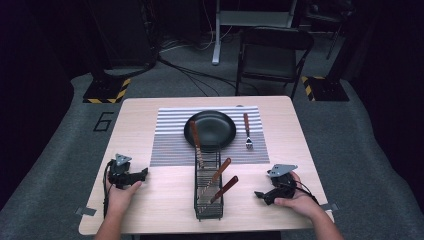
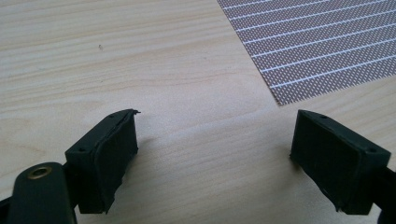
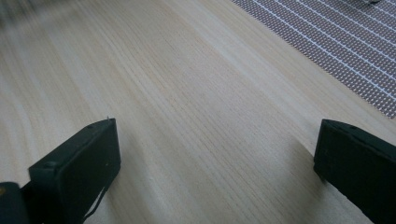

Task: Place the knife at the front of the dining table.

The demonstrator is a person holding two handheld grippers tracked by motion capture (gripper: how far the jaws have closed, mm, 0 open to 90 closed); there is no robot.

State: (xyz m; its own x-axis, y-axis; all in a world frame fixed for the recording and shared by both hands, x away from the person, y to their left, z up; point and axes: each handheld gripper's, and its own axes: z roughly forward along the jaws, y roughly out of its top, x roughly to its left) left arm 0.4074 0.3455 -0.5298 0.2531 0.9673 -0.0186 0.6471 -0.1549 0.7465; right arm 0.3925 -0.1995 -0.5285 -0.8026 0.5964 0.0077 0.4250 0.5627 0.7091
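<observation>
A black plate [image 1: 210, 128] sits on a grey striped placemat [image 1: 170, 145] at the middle of the wooden table. A wood-handled fork [image 1: 247, 131] lies on the mat to the plate's right. In front of the mat stands a black wire basket [image 1: 208, 186] holding three wood-handled utensils [image 1: 220, 171]. My left gripper [image 1: 144, 173] rests on the table left of the basket, jaws wide apart over bare wood; in its own view the left gripper [image 2: 215, 154] is open with the mat's corner [image 2: 327, 42] ahead. My right gripper [image 1: 258, 194] lies right of the basket, and the right gripper [image 3: 215, 163] is open and empty.
A folding chair [image 1: 274, 52] stands behind the table, with cables and yellow-black marked stand bases [image 1: 106, 91] on the grey floor. Bare tabletop [image 1: 165, 195] lies between each gripper and the basket. The table's front edge runs just below the person's hands.
</observation>
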